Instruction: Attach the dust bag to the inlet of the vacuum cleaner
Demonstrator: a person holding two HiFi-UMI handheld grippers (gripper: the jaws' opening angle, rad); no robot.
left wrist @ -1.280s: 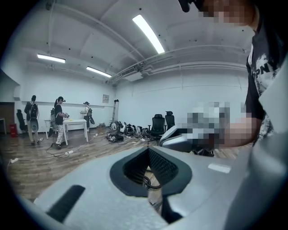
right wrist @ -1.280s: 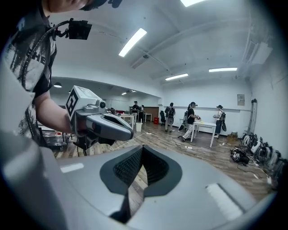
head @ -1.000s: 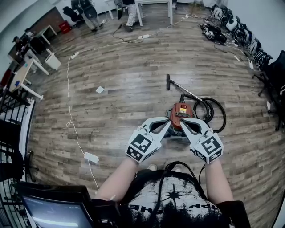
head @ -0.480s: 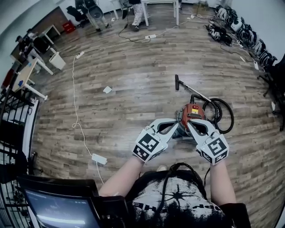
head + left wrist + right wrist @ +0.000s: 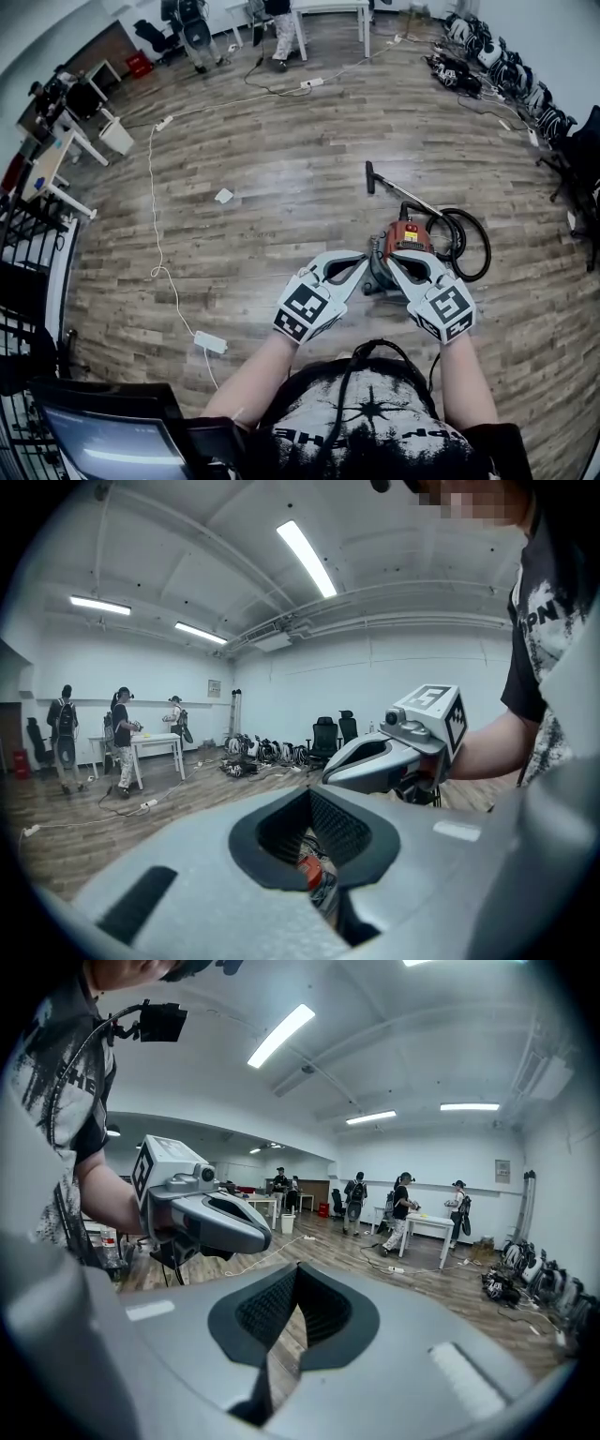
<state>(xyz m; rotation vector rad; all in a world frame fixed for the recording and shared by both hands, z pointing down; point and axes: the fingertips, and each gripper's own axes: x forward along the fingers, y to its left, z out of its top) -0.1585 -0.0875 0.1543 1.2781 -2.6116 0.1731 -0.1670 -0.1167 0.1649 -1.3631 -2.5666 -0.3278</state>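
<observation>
The red vacuum cleaner [image 5: 405,240] stands on the wood floor with its black hose [image 5: 466,246] coiled to its right. Its wand and floor nozzle [image 5: 371,176] reach away from me. No dust bag shows in any view. My left gripper [image 5: 362,262] and right gripper [image 5: 393,256] are held out side by side, tips converging over the vacuum's near end. Both are shut and hold nothing. In the left gripper view the left gripper [image 5: 309,799] frames a bit of the red vacuum [image 5: 313,872], with the right gripper [image 5: 394,754] beside it. The right gripper [image 5: 296,1275] sees the left gripper [image 5: 206,1211].
A white power strip [image 5: 210,342] and its cable lie on the floor at the left, and a small white scrap [image 5: 223,196] lies farther out. People stand by a white table [image 5: 323,7] at the back. Backpacks [image 5: 506,67] line the right wall. A screen [image 5: 103,441] is at bottom left.
Both grippers, still shut and side by side, have travelled forward with me towards the vacuum. The floor scrap has slid slightly nearer in the head view.
</observation>
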